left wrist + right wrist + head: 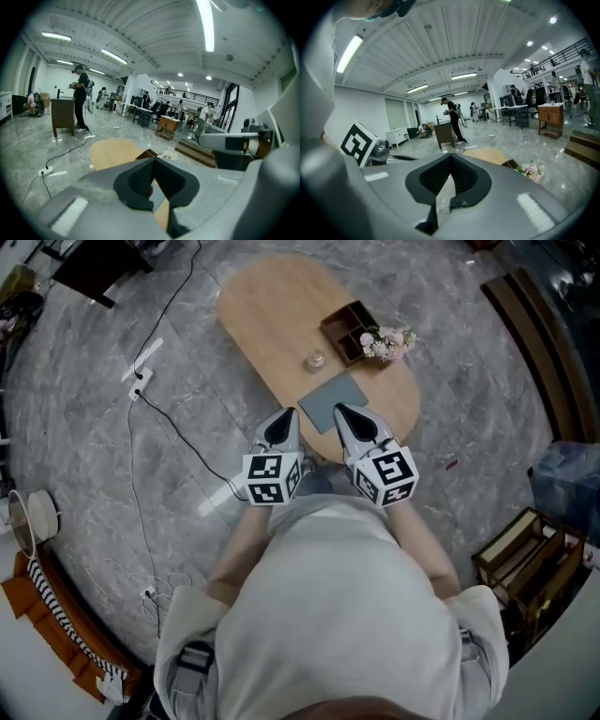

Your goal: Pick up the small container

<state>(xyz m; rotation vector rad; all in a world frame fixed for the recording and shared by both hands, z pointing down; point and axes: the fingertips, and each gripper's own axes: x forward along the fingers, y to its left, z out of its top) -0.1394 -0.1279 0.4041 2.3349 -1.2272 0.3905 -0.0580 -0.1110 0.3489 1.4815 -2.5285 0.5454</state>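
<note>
While standing at the near end of the oval wooden table (pixel 272 315), holding both grippers side by side over its near edge, marker cubes toward the body. Pointing the left gripper (pixel 285 422) at the table, jaws clenched tip to tip and gripping nothing. Aiming the right gripper (pixel 346 420) the same way, pads likewise pressed together and empty, hovering at the near corner of a grey mat (pixel 335 401). Sitting upright beyond the mat, well apart from both grippers: the small container (pixel 314 360), just left of a dark wooden compartment tray (pixel 345 329) with pink flowers (pixel 389 343) at its right end. Lying on the grey floor (pixel 469 381) to the left: a white power strip (pixel 139 382).
</note>
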